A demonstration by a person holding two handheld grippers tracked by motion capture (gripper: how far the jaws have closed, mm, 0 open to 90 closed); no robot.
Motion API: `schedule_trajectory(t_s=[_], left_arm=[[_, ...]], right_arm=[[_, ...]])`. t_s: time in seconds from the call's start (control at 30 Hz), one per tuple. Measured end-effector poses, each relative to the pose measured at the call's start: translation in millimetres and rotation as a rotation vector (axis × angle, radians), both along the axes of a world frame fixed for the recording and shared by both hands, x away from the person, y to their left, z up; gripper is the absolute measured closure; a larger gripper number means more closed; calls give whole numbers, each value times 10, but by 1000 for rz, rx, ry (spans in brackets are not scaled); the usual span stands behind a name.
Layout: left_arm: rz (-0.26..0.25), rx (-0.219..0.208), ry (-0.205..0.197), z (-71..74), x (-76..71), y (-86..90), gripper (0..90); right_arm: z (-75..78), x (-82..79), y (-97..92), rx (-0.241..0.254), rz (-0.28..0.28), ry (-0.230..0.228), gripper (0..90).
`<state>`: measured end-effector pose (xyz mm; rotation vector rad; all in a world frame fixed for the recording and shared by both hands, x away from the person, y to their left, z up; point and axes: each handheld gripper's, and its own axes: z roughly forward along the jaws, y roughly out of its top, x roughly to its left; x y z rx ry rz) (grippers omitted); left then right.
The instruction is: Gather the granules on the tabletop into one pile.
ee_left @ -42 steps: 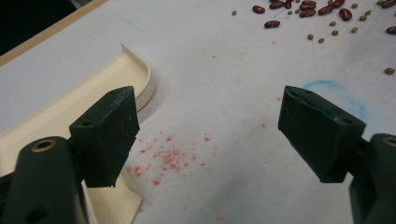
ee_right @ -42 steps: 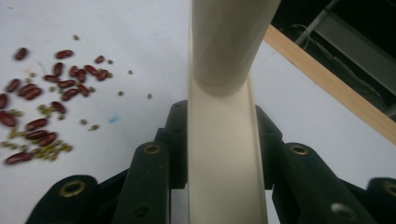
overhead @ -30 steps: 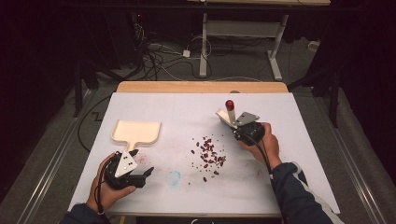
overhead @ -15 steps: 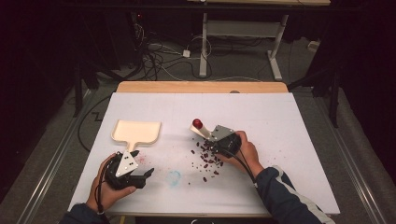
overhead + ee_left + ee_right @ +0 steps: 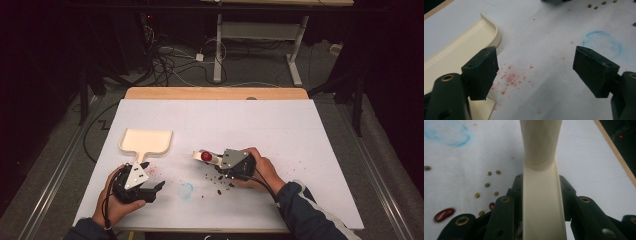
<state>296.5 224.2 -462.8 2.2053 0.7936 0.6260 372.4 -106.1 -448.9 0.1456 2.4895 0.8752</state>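
Fingers of our right gripper [image 5: 216, 161] clamp the cream plastic brush handle [image 5: 543, 195], now swept left across the scattered beans [image 5: 221, 183]; our left gripper [image 5: 156, 189] sits wide open beside the cream plastic dustpan [image 5: 146, 141] on the white counter [image 5: 280, 130].

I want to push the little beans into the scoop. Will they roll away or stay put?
The small green beans look round, so a push would probably send them rolling and scattering. The red bean is longer and flatter, so it should slide more than roll. All look light, so the dustpan rim may flick them away.
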Motion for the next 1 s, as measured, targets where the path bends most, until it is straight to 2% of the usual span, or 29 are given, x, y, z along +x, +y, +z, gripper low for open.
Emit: schedule_trajectory(t_s=[0.07, 0.1, 0.17, 0.33, 0.47, 0.63, 0.8, 0.83, 0.93, 1.0], left_arm=[[-5, 1, -2, 5, -5, -7, 195], [-6, 1, -1, 5, -6, -8, 195], [-8, 10, 4, -2, -4, -12, 195], [-3, 20, 15, -18, 13, -24, 195], [-2, 26, 16, -17, 13, -32, 195], [1, 27, 22, -22, 20, -32, 195], [8, 17, 17, -14, 18, -21, 195], [9, 16, 17, -13, 19, -19, 195], [21, 11, 12, -8, 23, -6, 195], [58, 23, -19, 8, 27, 9, 196]], right_arm=[[20, -11, -52, -12, 35, 13, 667], [26, -23, -70, 2, 29, 22, 667], [50, -24, -133, -7, 69, 35, 668], [97, -20, -244, 29, 51, 30, 673], [182, 13, -306, 65, 30, -11, 676], [326, -9, -422, 150, 12, -12, 676], [514, -129, -515, 268, 25, 63, 676], [550, -182, -518, 293, 37, 104, 676], [588, -329, -487, 329, 70, 200, 676], [561, -441, -441, 354, 99, 301, 676]])
